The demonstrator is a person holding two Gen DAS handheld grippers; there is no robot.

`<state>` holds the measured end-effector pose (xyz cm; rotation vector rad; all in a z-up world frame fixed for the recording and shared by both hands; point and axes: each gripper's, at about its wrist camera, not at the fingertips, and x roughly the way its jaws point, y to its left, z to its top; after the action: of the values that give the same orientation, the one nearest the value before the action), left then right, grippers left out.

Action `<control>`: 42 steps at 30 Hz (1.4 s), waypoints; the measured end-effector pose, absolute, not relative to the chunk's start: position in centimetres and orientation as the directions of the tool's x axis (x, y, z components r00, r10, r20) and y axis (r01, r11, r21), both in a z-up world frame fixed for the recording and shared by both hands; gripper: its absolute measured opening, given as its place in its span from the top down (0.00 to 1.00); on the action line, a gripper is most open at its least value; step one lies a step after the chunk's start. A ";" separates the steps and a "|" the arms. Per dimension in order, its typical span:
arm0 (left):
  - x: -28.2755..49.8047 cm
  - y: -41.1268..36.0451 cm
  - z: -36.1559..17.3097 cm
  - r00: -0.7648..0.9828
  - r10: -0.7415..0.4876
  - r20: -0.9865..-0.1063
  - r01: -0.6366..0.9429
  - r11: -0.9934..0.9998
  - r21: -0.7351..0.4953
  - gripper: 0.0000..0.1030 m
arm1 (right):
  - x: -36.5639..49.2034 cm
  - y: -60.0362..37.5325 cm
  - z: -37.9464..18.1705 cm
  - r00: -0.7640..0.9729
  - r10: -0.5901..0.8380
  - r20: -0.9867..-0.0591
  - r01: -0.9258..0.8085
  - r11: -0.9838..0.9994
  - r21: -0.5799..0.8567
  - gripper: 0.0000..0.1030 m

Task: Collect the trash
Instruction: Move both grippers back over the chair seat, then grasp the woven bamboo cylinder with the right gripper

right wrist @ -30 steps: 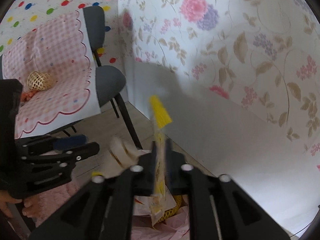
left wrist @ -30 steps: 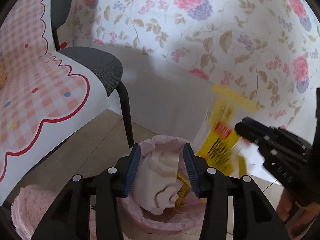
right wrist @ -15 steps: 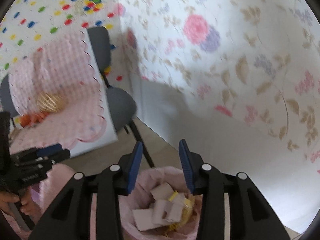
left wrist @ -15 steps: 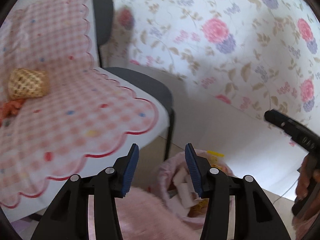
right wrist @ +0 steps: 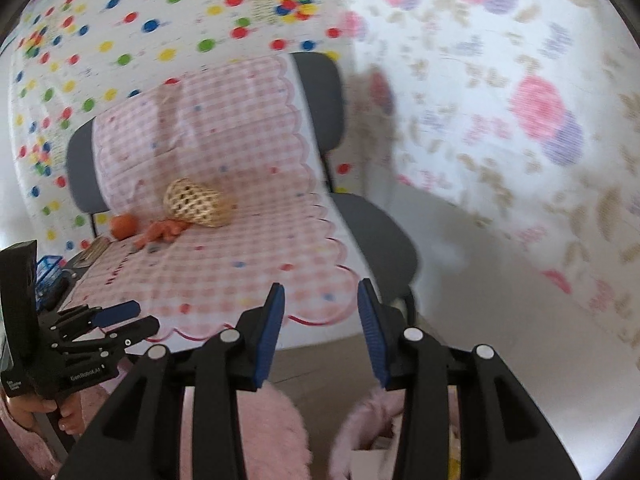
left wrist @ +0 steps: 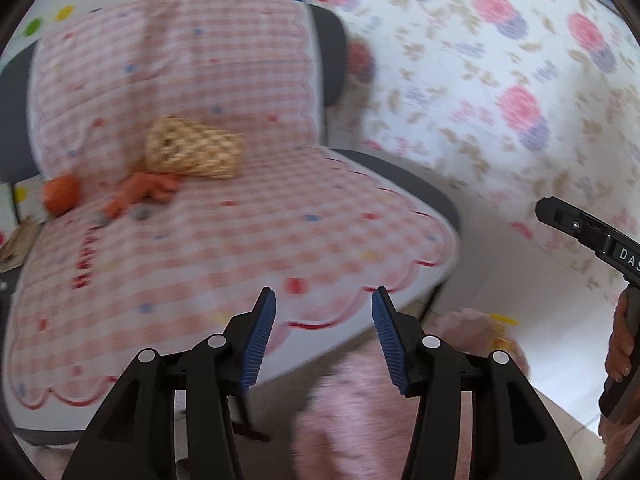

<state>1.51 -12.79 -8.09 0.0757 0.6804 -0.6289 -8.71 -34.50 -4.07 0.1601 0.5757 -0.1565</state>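
My left gripper [left wrist: 322, 308] is open and holds nothing; it points at the front edge of a pink checked cloth [left wrist: 240, 240] draped over a chair. On that cloth lie a woven yellow foam net [left wrist: 192, 152], an orange [left wrist: 60, 194] and orange peel [left wrist: 140, 194]. My right gripper [right wrist: 320, 300] is open too, with nothing between its fingers, and faces the same cloth [right wrist: 248, 256], net [right wrist: 196, 202], orange [right wrist: 124, 226] and peel [right wrist: 164, 232]. Low on the right is the pink-lined bin [left wrist: 476, 328], where a yellow scrap [left wrist: 504, 318] shows.
The dark grey chair [right wrist: 380, 236] stands in a corner between a dotted wall and a flowered wall [right wrist: 520, 120]. Pink fluffy fabric [right wrist: 260, 432] fills the bottom of both views. A brownish scrap [left wrist: 16, 240] lies at the cloth's left edge. A blue item [right wrist: 48, 268] sits far left.
The left gripper held crumpled white paper and the right a yellow wrapper over the bin; both are now empty. Both have swung up and left towards the chair.
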 end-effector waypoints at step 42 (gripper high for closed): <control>27.1 0.5 -7.6 0.715 -0.202 -0.669 0.197 0.977 -0.084 0.36 | 28.4 -21.7 -9.0 0.694 0.208 -0.689 -0.341 0.938 -0.060 0.06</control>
<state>27.11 0.48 -7.63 -0.0068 0.7420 -0.2207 28.44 -21.66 -9.01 -0.1891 0.7430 0.3082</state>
